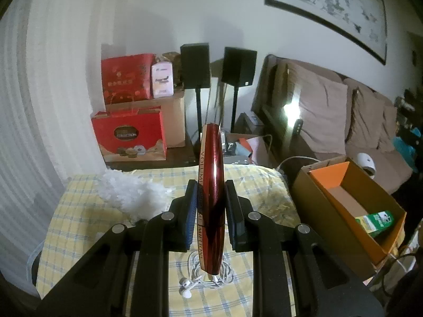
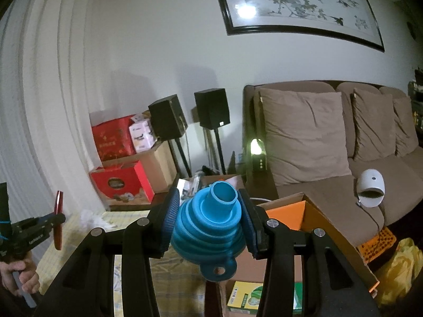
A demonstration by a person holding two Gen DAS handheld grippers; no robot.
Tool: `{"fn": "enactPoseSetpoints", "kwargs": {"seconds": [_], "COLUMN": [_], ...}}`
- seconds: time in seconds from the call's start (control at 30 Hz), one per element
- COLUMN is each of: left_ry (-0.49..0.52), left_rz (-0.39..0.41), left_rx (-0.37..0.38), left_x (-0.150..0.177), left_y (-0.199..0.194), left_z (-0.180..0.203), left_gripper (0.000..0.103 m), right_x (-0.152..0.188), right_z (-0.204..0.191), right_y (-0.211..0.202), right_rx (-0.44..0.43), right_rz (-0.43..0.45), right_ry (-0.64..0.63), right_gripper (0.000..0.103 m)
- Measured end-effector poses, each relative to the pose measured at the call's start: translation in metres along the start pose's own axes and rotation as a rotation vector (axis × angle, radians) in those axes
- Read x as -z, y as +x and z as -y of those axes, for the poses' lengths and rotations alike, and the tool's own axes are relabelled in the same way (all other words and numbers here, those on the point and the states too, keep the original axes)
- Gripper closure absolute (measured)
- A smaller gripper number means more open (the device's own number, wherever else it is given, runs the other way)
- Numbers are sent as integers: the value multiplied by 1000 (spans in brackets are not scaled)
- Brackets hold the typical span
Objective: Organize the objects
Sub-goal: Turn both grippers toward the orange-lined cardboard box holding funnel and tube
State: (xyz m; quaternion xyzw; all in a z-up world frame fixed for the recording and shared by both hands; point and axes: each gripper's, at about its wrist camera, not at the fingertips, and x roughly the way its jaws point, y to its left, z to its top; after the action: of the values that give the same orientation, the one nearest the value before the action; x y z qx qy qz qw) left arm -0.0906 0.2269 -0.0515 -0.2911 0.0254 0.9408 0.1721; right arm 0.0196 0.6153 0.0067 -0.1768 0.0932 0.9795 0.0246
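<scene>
So the left gripper [image 1: 210,206] is clamped tight on a glossy dark-red spindle-shaped mascara tube with gold lettering [image 1: 211,185], pads pressing its middle. The tube's long axis runs straight up and down in the left wrist view, one tapered end poking above the fingers and the other hanging below, over a tangle of white wired earbuds [image 1: 195,280] on the yellow-and-white checked cloth [image 1: 79,227].

The right gripper [image 2: 207,219] is squeezed on a blue collapsible silicone funnel [image 2: 208,227], jaws partway apart with the ribbed body filling the gap. Its narrow spout points up and away from the camera, wide end toward the camera, hang tab at the bottom.

Just past that, lower right, sits an open brown cardboard box with an orange inner flap [image 1: 325,198] and a green-and-white carton [image 1: 375,222] in it. Further back there's a fluffy white clump [image 1: 127,190] on the cloth, then red gift boxes [image 1: 129,134], two black speakers on stands [image 1: 195,66] and a beige sofa [image 1: 343,116].
</scene>
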Motion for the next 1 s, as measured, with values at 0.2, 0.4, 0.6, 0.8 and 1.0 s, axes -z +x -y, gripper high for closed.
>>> {"fn": "enactPoseSetpoints", "kwargs": {"seconds": [0.2,0.4,0.6,0.8,1.0], "left_ry": [14,44,61,72,87], "left_rz": [5,14,20,29,43], "left_rx": [8,14,29,43,52], "left_x": [-3,-6,-7,-10,-19], "left_y": [0,-1,-3,-3,-4], "left_z": [9,20,30,37,45], "left_gripper": [84,84,84,84,84], "right_x": [-2,-2,-3,-4,-5], "right_z": [2,13,18,20,22], "right_y": [0,-3,-4,-4,-6], "right_rx": [8,23,33,37,54], "right_rz": [-2,-1,-4,-3,0], "right_ry": [-5,10,14,13,10], "right_gripper": [58,58,58,58,58]}}
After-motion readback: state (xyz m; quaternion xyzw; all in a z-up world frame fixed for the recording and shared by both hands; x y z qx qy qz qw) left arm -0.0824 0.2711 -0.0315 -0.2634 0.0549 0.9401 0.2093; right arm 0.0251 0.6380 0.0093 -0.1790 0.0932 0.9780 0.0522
